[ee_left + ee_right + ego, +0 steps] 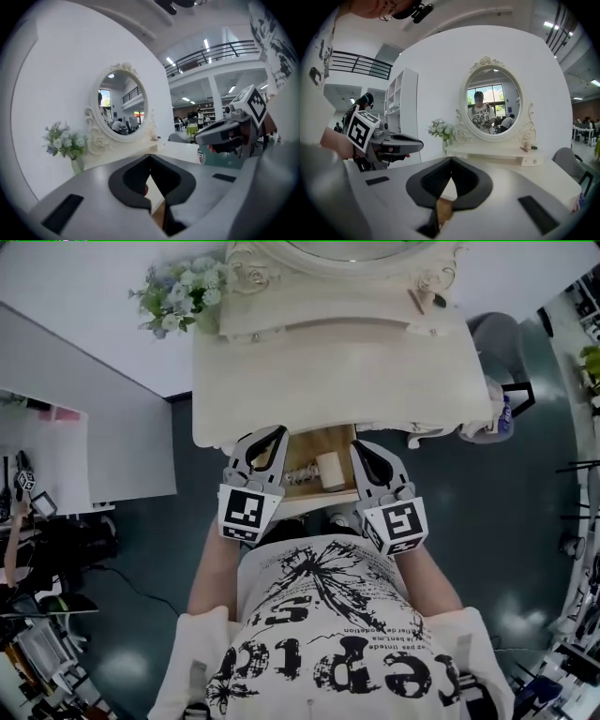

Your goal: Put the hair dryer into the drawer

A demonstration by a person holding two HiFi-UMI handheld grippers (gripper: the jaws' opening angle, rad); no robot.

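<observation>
The cream hair dryer (329,471) lies in the open wooden drawer (314,504) under the front of the cream dressing table (337,371). My left gripper (278,432) hangs over the drawer's left side and my right gripper (357,445) over its right side, both raised above it. In the left gripper view the left gripper's (150,157) jaws meet at the tips with nothing between them. The right gripper's (451,160) jaws also meet, empty. Each gripper shows in the other's view: the right gripper (225,133) and the left gripper (393,140).
An oval mirror (347,251) and a vase of pale flowers (183,296) stand at the back of the table. A grey chair (502,338) is at the right, and a white cabinet (84,427) is at the left. My torso is close behind the drawer.
</observation>
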